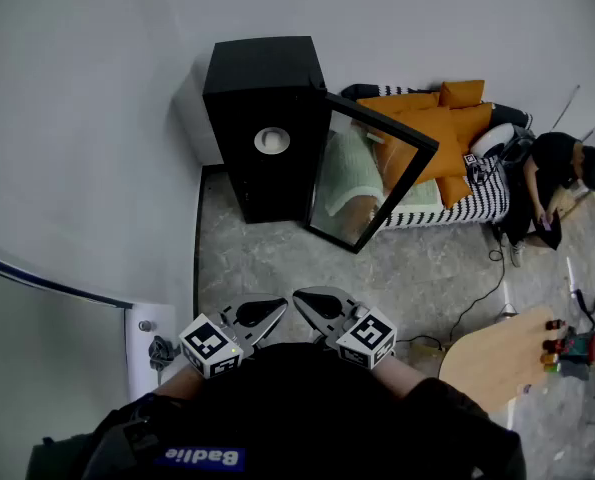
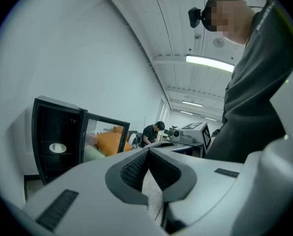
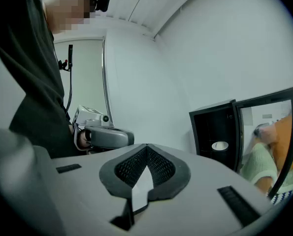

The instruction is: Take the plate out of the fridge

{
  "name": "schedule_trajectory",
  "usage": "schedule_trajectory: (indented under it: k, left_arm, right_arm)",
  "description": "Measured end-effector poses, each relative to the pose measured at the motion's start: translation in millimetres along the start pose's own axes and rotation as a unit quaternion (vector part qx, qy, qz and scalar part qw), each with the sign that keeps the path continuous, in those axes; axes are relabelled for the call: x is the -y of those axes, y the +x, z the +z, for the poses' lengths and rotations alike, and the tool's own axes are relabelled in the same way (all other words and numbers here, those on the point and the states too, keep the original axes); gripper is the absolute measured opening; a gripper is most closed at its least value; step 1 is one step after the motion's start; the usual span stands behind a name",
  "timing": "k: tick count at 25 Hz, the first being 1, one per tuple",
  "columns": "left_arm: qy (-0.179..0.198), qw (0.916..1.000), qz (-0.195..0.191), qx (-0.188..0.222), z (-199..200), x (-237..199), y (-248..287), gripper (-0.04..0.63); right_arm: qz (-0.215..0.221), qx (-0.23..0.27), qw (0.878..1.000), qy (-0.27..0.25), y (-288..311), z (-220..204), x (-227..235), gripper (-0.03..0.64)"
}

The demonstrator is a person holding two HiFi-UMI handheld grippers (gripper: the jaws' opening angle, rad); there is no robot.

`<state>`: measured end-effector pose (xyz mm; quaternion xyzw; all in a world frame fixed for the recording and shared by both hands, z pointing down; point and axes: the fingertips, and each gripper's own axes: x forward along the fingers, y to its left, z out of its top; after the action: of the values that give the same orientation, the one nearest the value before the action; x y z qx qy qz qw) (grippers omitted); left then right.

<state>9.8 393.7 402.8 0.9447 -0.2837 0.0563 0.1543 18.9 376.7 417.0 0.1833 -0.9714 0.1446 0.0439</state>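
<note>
A black fridge (image 1: 262, 78) stands on the floor (image 1: 417, 268) against the white wall. Its glass door (image 1: 352, 178) is swung wide open to the right. Behind the door lie orange cushions (image 1: 437, 128).

Both tongs are held low and close to the wearer's body, well apart from the fridge, with their tips turned toward it. The left tongs (image 1: 280, 309) are clenched, tips pressed together with nothing between them. The right tongs (image 1: 299, 298), just beside them, are likewise clenched and empty, tips meeting.

The plate (image 1: 271, 140), small, round and white, sits on a shelf inside the open fridge. It lies straight ahead of the two tongs, with bare floor between. The left gripper view shows it to the left of its tongs (image 2: 148, 154), the right gripper view to the right of its tongs (image 3: 147, 147).
</note>
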Motion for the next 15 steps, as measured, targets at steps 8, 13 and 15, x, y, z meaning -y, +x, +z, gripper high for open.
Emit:
schedule_trajectory:
  k: [8,13,15]
  left_arm:
    - [-0.002,1.0000,0.002,0.000,-1.3,0.0,-1.6,0.006]
    - [-0.005,1.0000,0.002,0.000,-2.2,-3.8,-1.7,0.006]
    - [-0.008,1.0000,0.003,-0.001,-3.0,-2.5,-1.6,0.006]
  right_arm:
    - [-0.001,-0.016,1.000,0.004,-0.1,-0.7,-3.8,0.009]
    - [0.003,-0.020,1.000,0.007,1.7,0.7,-4.1,0.009]
    - [0.002,-0.016,1.000,0.006,0.9,-0.3,-3.1,0.009]
